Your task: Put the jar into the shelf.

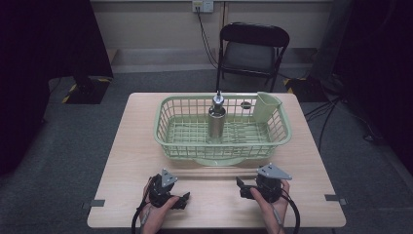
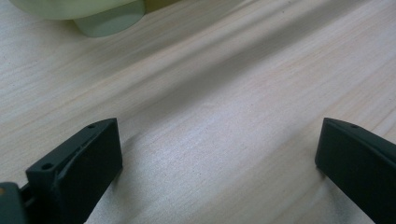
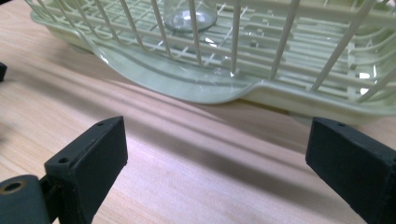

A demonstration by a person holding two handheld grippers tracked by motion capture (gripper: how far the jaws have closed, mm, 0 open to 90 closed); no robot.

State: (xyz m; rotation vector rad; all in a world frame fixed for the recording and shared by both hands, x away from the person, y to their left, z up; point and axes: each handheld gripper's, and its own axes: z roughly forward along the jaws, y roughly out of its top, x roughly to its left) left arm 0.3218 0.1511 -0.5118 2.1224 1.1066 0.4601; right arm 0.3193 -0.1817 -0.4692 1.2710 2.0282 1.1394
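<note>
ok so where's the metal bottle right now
In the high view the metal bottle stands upright inside the green basket, near its middle, left of the green cup at its far right corner.

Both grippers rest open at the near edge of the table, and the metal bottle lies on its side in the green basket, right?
Not quite: in the high view the metal bottle stands upright in the green basket. The left gripper and right gripper are open near the table edge.

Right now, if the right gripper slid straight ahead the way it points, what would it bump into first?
Probably the basket. The right gripper is open with bare table between its jaws, and the basket's near edge lies straight ahead. Its exact distance is hard to judge.
</note>
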